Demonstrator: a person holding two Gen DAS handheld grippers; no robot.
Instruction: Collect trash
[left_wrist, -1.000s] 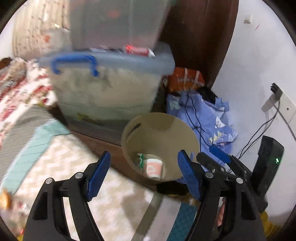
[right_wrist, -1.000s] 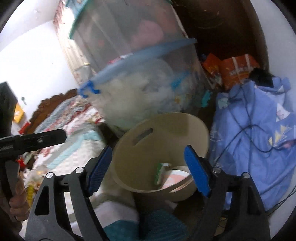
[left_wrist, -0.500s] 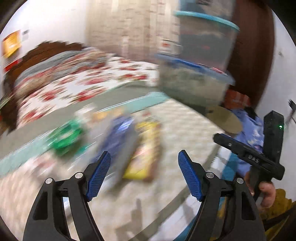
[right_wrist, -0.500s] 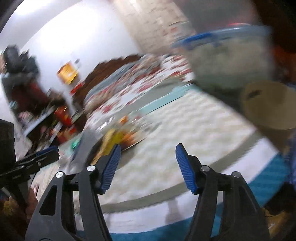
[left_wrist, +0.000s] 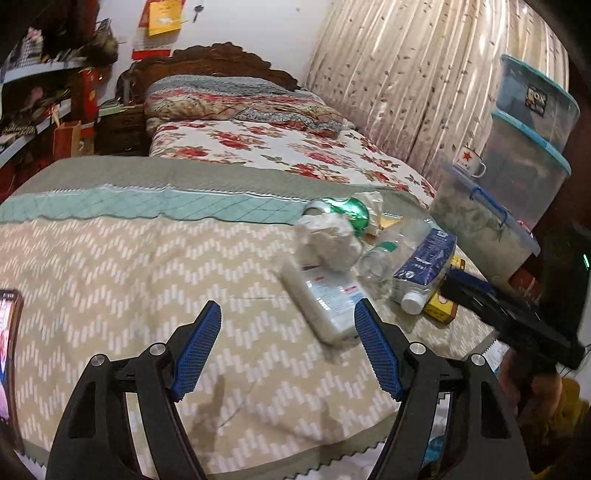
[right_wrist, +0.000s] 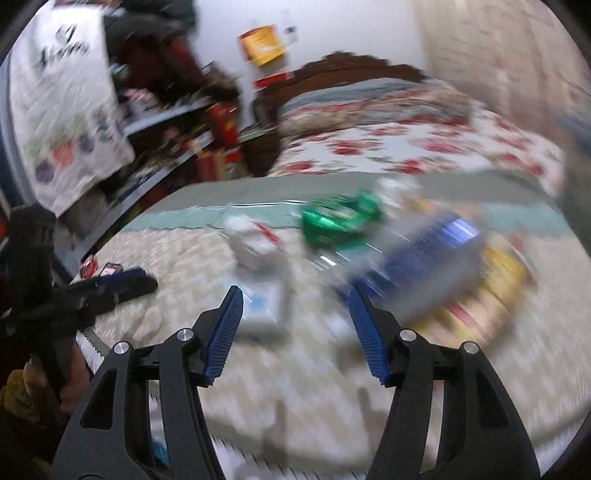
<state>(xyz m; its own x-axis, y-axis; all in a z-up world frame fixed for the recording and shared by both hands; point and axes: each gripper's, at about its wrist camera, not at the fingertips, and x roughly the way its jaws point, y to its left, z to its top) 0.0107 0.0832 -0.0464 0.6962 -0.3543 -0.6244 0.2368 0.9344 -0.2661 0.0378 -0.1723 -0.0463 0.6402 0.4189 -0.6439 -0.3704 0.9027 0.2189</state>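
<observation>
A pile of trash lies on the beige zigzag bedspread (left_wrist: 147, 280). It holds a flat white carton (left_wrist: 325, 295), crumpled white paper (left_wrist: 328, 240), a green shiny wrapper (left_wrist: 347, 212), a clear bottle (left_wrist: 384, 254), a blue-labelled bottle (left_wrist: 424, 266) and a yellow box (left_wrist: 439, 310). My left gripper (left_wrist: 288, 347) hangs open just short of the carton, nothing between its fingers. My right gripper (right_wrist: 295, 332) is open and empty over the blurred white carton (right_wrist: 262, 306), with the green wrapper (right_wrist: 340, 221) and blue pack (right_wrist: 424, 266) beyond it.
Stacked clear storage boxes (left_wrist: 524, 155) with a red-star mug (left_wrist: 469, 162) stand at the bed's right side. A phone (left_wrist: 7, 332) lies at the left edge. Floral pillows (left_wrist: 240, 99) and a curtain (left_wrist: 406, 74) are behind; cluttered shelves (right_wrist: 159, 122) stand at the left.
Both views have swung left, away from the beige bin with a cup in it by the storage boxes, to the bed and its trash pile. The right jaws stand a little narrower.
</observation>
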